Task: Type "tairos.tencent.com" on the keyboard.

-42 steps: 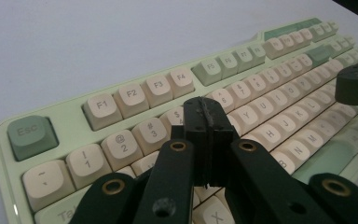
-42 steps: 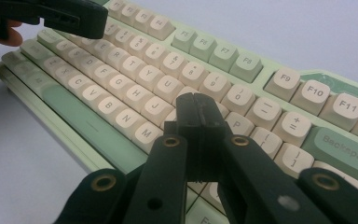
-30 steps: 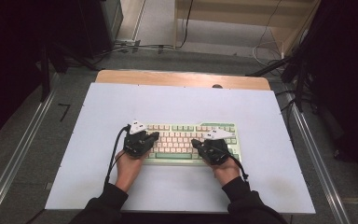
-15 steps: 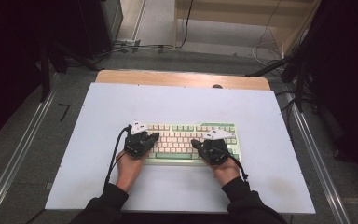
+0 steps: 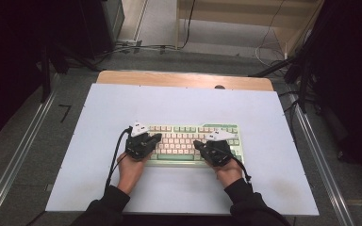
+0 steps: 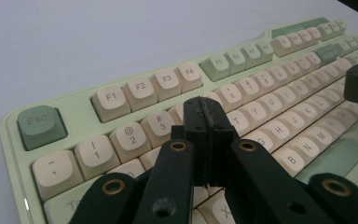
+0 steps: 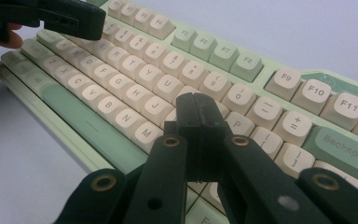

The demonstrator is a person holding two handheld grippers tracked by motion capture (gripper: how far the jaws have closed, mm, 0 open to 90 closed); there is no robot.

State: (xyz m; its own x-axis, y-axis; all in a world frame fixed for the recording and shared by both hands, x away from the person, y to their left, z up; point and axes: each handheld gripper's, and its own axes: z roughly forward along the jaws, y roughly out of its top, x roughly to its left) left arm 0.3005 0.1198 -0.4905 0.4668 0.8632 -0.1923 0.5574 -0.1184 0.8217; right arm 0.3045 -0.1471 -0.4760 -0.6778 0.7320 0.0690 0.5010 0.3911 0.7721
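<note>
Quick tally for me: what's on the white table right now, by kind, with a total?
Keyboard: 1
Tools: 2, the left tool and right tool, both shut over the keys
Total: 3

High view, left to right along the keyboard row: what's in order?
Black cable trailing from the left hand-held gripper → left hand-held gripper, shut, over the keyboard's left end → bare middle of the pale green keyboard with cream keys → right hand-held gripper, shut, over its right part → bare white table top.

Overhead plus two close keyboard (image 5: 193,143) views
</note>
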